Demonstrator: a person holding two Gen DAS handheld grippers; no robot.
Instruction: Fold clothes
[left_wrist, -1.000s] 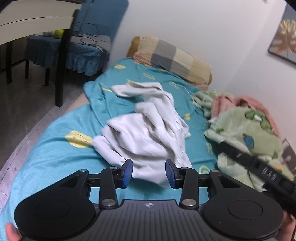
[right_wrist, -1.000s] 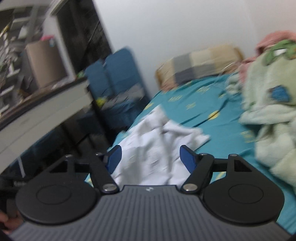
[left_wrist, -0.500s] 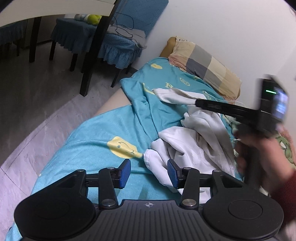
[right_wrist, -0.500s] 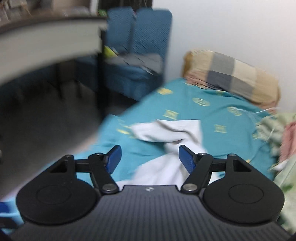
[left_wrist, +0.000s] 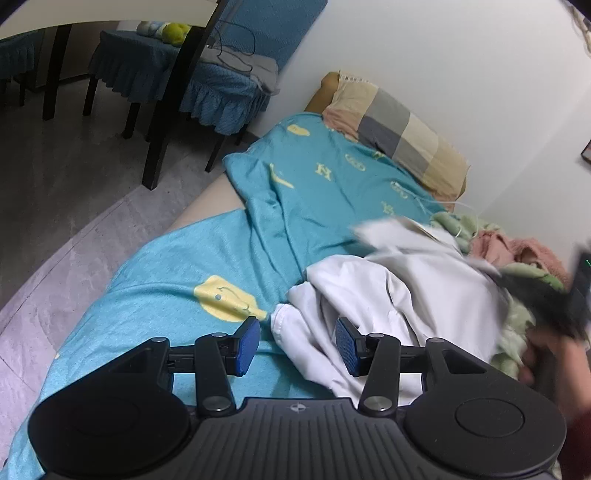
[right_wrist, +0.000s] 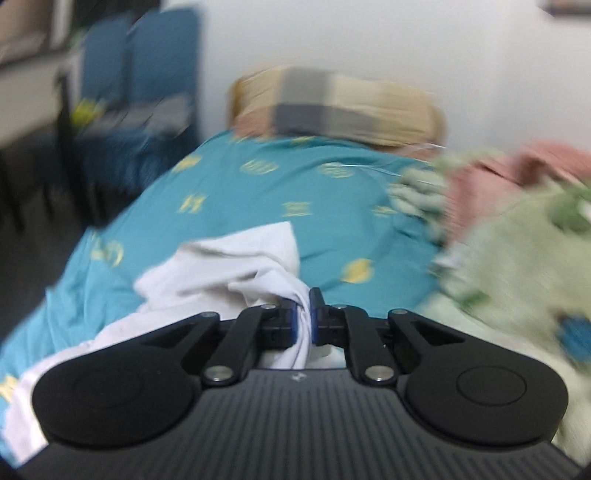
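A crumpled white garment (left_wrist: 406, 291) lies on the teal bedsheet (left_wrist: 303, 206). My left gripper (left_wrist: 297, 345) is open, its blue pads just above the garment's near edge, holding nothing. My right gripper (right_wrist: 303, 314) is shut on a bunched fold of the white garment (right_wrist: 236, 266), which trails down to the left in the right wrist view. In the left wrist view the right gripper shows as a blurred dark shape (left_wrist: 543, 295) at the far right, with the hand that holds it below.
A checked pillow (left_wrist: 399, 129) lies at the head of the bed by the white wall. A green and pink blanket pile (right_wrist: 517, 236) is on the right side. A blue-skirted chair (left_wrist: 207, 81) and dark table legs (left_wrist: 166, 122) stand left of the bed.
My right gripper has closed on the white garment and drawn it rightward. My left gripper stays open and has shifted toward the garment's near left edge.
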